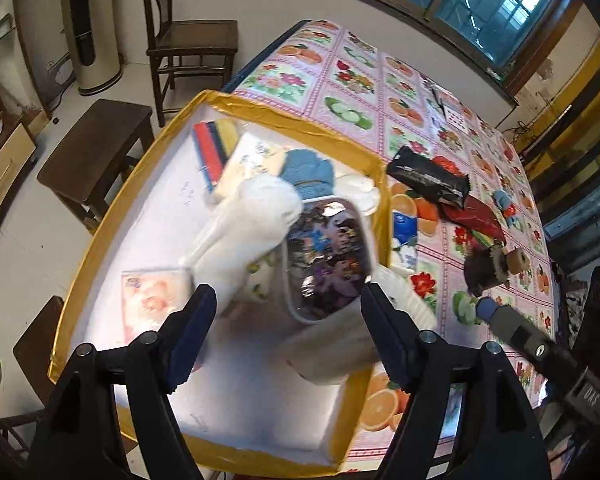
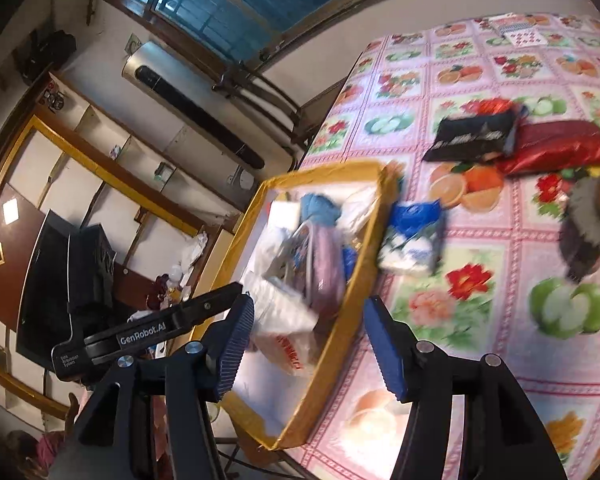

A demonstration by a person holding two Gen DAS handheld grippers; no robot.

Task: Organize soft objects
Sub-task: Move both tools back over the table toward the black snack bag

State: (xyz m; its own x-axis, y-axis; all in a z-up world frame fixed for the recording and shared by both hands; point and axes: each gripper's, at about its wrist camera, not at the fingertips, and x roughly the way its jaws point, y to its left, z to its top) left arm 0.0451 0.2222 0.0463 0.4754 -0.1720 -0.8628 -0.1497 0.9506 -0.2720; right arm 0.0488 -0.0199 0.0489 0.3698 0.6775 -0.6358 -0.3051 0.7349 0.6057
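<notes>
A white foam box with a yellow taped rim [image 1: 284, 118] sits at the table's left edge. It holds a blue knitted glove [image 1: 308, 172], a white soft toy [image 1: 252, 228], a cartoon-printed clear pouch [image 1: 328, 256], tissue packs and a striped cloth. My left gripper [image 1: 288, 300] hovers open over the box, and the blurred pouch lies below, between its fingers. My right gripper [image 2: 312, 344] is open and empty above the box's near rim [image 2: 340, 320]. A blue-and-white tissue pack [image 2: 412, 240] lies on the tablecloth just outside the box.
On the fruit-print tablecloth [image 2: 480, 340] lie a black packet [image 2: 472, 134], a red packet [image 2: 556, 148], a dark furry toy with a tan roll [image 2: 592, 224] and a small blue toy [image 1: 504, 200]. Wooden stools [image 1: 96, 148] and a chair [image 1: 196, 44] stand left of the table.
</notes>
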